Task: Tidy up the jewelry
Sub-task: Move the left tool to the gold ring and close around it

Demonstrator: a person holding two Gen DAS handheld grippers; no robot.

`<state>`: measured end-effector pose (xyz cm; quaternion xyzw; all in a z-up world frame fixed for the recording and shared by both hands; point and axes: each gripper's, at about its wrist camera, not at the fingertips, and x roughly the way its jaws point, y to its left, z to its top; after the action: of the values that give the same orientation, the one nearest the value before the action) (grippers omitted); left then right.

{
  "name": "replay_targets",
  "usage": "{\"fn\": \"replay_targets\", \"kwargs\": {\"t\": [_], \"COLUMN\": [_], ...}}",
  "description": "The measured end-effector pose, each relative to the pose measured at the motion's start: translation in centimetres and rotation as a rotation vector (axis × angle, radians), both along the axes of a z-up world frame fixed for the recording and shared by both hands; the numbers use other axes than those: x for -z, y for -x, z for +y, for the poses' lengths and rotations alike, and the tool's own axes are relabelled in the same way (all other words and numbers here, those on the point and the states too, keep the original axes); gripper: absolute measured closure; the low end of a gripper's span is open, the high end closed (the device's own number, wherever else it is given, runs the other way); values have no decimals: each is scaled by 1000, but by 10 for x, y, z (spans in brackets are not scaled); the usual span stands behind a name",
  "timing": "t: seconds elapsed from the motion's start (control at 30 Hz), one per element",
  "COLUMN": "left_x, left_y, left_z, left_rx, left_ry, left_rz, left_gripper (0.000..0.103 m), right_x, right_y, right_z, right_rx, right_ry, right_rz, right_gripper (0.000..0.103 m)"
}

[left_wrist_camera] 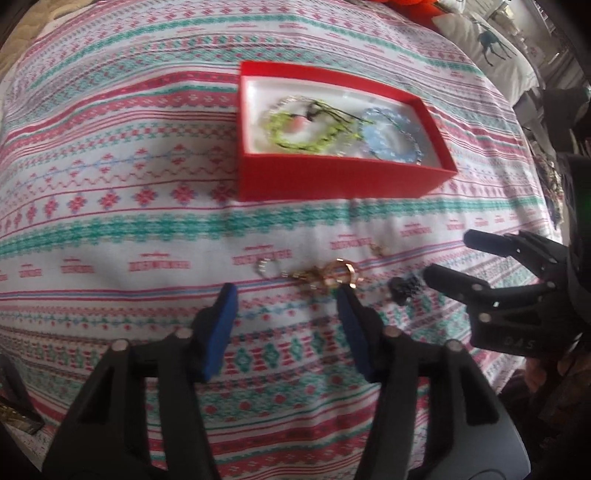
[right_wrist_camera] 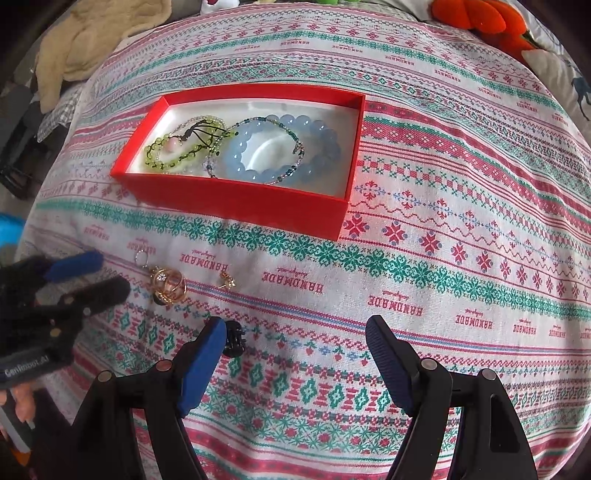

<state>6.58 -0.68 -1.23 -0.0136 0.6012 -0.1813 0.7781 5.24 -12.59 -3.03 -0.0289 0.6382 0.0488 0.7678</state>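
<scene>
A red box (left_wrist_camera: pixel 332 181) (right_wrist_camera: pixel 236 199) lies on the patterned cloth and holds a green bead bracelet (left_wrist_camera: pixel 295 133) (right_wrist_camera: pixel 177 151) and a blue bead bracelet (left_wrist_camera: pixel 391 140) (right_wrist_camera: pixel 280 147). Loose on the cloth lie gold rings (left_wrist_camera: pixel 338 275) (right_wrist_camera: pixel 168 284), a small silver ring (left_wrist_camera: pixel 264 266) (right_wrist_camera: pixel 142 256), a gold earring (left_wrist_camera: pixel 380 251) (right_wrist_camera: pixel 227 280) and a small black hair clip (left_wrist_camera: pixel 404 290) (right_wrist_camera: pixel 232 339). My left gripper (left_wrist_camera: pixel 288 291) (right_wrist_camera: pixel 99 273) is open, its right fingertip beside the gold rings. My right gripper (right_wrist_camera: pixel 295 325) (left_wrist_camera: pixel 448 254) is open, its left fingertip next to the black clip.
An orange plush toy (right_wrist_camera: pixel 476 18) and a deer-print pillow (left_wrist_camera: pixel 487 48) lie at the far edge of the bed. A beige cloth (right_wrist_camera: pixel 92 40) lies at the far left. The patterned cloth (right_wrist_camera: pixel 443 221) covers the whole surface.
</scene>
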Motion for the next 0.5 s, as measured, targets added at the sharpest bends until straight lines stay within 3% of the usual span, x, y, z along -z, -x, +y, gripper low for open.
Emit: {"fn": "replay_targets", "kwargs": {"t": [0.07, 0.13, 0.5], "left_x": [3, 5, 13], "left_y": [-1, -4, -8], "left_z": [-9, -15, -40], "left_rx": [19, 31, 51], "left_ry": [21, 34, 8], "left_rz": [24, 39, 40], "left_gripper": [66, 69, 73], "right_x": [1, 2, 7], "right_y": [-2, -4, -7], "right_z": [-2, -6, -34], "right_rx": [9, 18, 44], "right_ry": [1, -2, -10], "right_rz": [5, 12, 24], "right_gripper": [24, 24, 24]}}
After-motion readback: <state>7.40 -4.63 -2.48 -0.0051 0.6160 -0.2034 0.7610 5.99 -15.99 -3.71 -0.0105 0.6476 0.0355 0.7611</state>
